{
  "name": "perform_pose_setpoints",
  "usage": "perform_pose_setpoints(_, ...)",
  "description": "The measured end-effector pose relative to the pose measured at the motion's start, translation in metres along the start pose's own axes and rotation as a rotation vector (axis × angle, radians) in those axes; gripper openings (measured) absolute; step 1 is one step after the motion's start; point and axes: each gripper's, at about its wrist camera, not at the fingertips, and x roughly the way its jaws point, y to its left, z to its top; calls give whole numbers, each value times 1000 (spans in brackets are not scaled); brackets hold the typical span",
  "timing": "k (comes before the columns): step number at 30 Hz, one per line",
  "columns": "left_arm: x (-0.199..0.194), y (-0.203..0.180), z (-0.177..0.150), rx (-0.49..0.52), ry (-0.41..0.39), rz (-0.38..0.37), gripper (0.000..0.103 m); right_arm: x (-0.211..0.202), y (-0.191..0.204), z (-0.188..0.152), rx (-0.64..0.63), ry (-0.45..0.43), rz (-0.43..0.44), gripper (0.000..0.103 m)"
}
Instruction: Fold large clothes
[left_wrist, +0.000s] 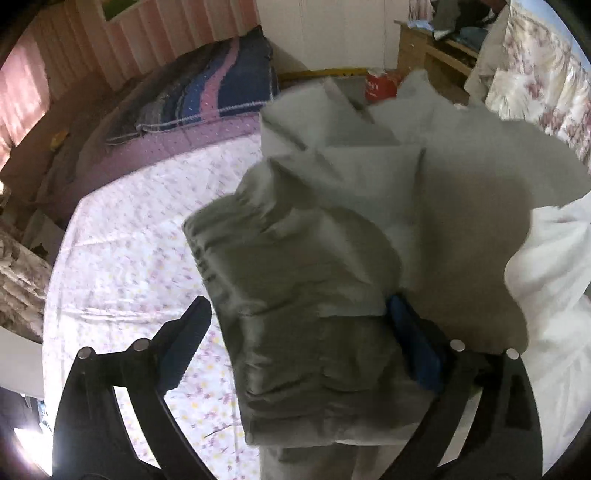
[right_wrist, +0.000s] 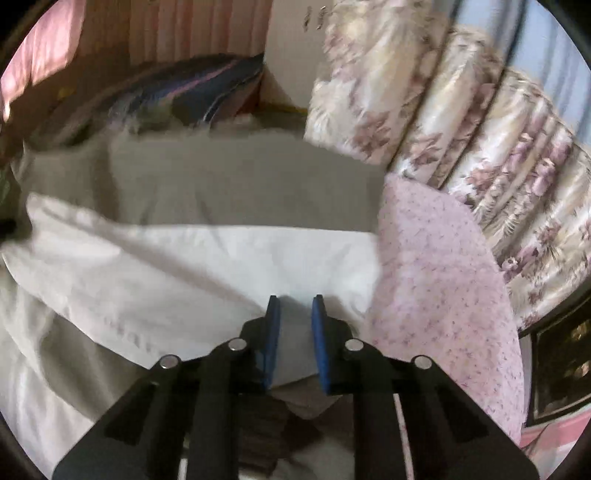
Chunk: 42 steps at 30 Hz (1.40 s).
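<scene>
Grey and white cloth, a big piece of clothing (left_wrist: 332, 258), is bunched up over a bed with a flowery sheet (left_wrist: 140, 258). From the left wrist camera, the left gripper (left_wrist: 299, 317) has its two black fingers spread wide, and the grey bundle sits in the gap between them. The bundle touches the blue pad (left_wrist: 413, 343) on the right finger, and the left finger is apart from the cloth, so nothing is pinched there. Far off on the bed lies a striped blue and pink blanket (left_wrist: 207, 88), and a red tub (left_wrist: 380, 85) stands near a wooden shelf (left_wrist: 421, 48). Flowery curtains (left_wrist: 535, 81) hang on the far right. From the right wrist camera, the right gripper (right_wrist: 294, 306) has its blue pads (right_wrist: 317, 339) close together with a fold of the white cloth (right_wrist: 221, 266) squeezed between them. The clothing stretches away to the left and far side, white near the gripper and grey farther off. To the right is the pink flowery sheet (right_wrist: 443, 280), and past it the curtains (right_wrist: 480, 155). Much of this view is blurry.
</scene>
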Motion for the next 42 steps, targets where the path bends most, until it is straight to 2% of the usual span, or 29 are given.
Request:
perform_pose_setpoints(1, -9, 4, 1, -4, -20, -1, 95, -12, -7, 1, 40, -31, 36, 29)
perform_pose_setpoints(3, -29, 16, 1, -14, -72, -15, 95, -38, -23, -1, 113, -80, 102, 54)
perform_pose_setpoints(7, -57, 35, -11, -38, -103, -9, 98, -66, -35, -18, 99, -100, 80, 62)
perform_pose_setpoints(8, -63, 41, -19, -47, -103, -19, 99, -70, -38, -24, 94, -96, 75, 67)
perform_pose_setpoints(9, -71, 46, -30, -57, -100, -30, 100, -77, -40, -34, 86, -93, 62, 71)
perform_pose_setpoints(12, -84, 54, -59, -69, -84, -35, 100, -93, -52, -63, 85, -88, 12, 76)
perform_pose_setpoints(14, -95, 55, -91, -73, -58, -51, 100, -104, -63, -86, 121, -84, 32, 79)
perform_pose_setpoints(19, -109, 49, -159, -91, 3, -74, 100, -128, -70, -151, 208, -31, 112, 79)
perform_pose_setpoints(22, -115, 39, -189, -84, 27, -90, 100, -142, -64, -185, 211, -23, 101, 79)
perform_pose_setpoints(26, -125, 29, -220, -73, 26, -65, 100, -156, -62, -212, 249, -36, 89, 79)
perform_pose_setpoints(30, -140, 20, -244, -76, 10, -88, 98, -175, -55, -239, 254, -53, 37, 79)
perform_pose_setpoints(37, -160, 24, -293, -129, 8, -123, 96, -215, -39, -282, 256, -59, 76, 79)
perform_pose_setpoints(38, -163, 26, -297, -137, 3, -128, 95, -220, -37, -288, 257, -60, 83, 79)
perform_pose_setpoints(40, -165, 27, -303, -151, -3, -156, 86, -227, -31, -300, 262, -50, 104, 79)
perform_pose_setpoints(42, -164, 23, -308, -151, 4, -192, 67, -230, -28, -310, 277, -38, 111, 78)
